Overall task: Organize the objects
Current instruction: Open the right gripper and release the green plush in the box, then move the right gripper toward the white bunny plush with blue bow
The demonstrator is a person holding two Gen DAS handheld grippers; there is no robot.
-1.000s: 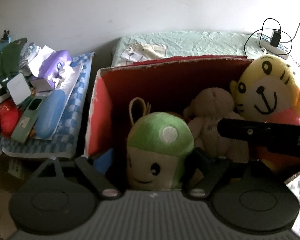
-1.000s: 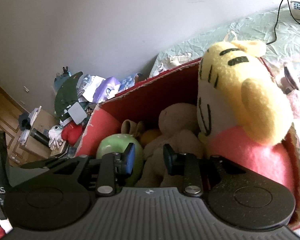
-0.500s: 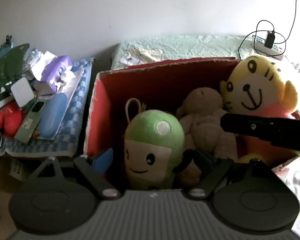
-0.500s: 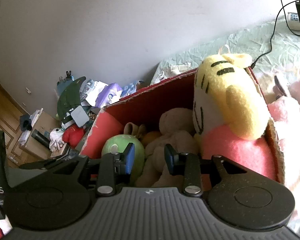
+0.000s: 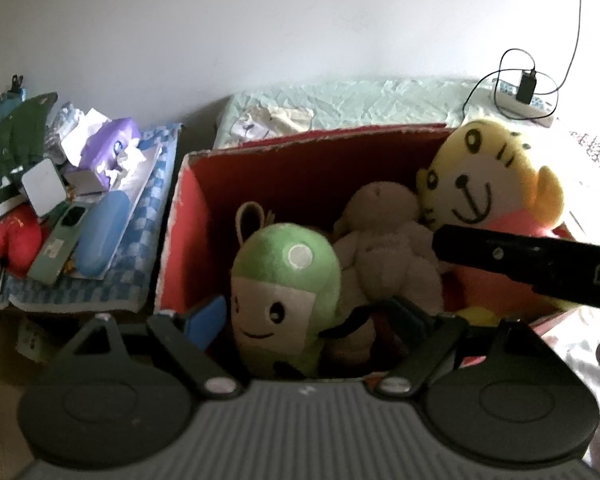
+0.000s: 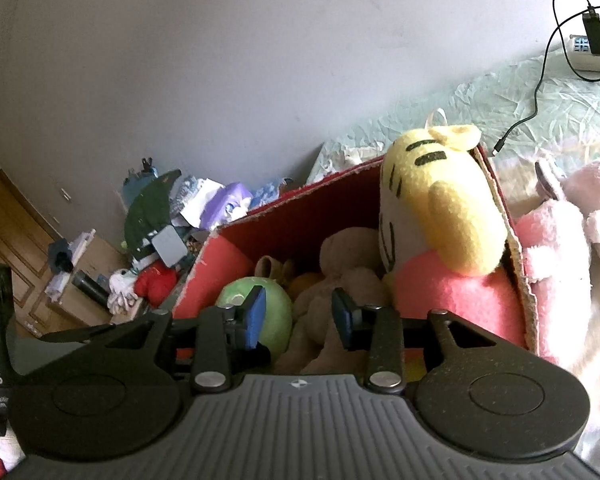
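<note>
A red cardboard box [image 5: 188, 208] stands on the bed and holds a green mushroom plush [image 5: 284, 280], a beige teddy [image 5: 388, 240] and a yellow tiger plush [image 5: 484, 184] in pink. My left gripper [image 5: 308, 320] is open wide above the box's near edge, with the green plush between its fingers but not gripped. My right gripper [image 6: 298, 312] is open and empty, above the box's near side; the green plush [image 6: 260, 308], teddy [image 6: 348, 256] and tiger [image 6: 440, 200] lie beyond it. The right gripper's black body [image 5: 540, 268] crosses the left wrist view.
A cluttered side table [image 5: 100, 216] with a blue case, purple toy and red plush stands left of the box. A pink plush [image 6: 572, 240] lies on the bed right of the box. A power strip with cables [image 6: 592, 44] lies at the far right.
Both grippers have drawn back and up from the box, so the box looks smaller. The toys in the box have not moved. Both grippers stay open.
</note>
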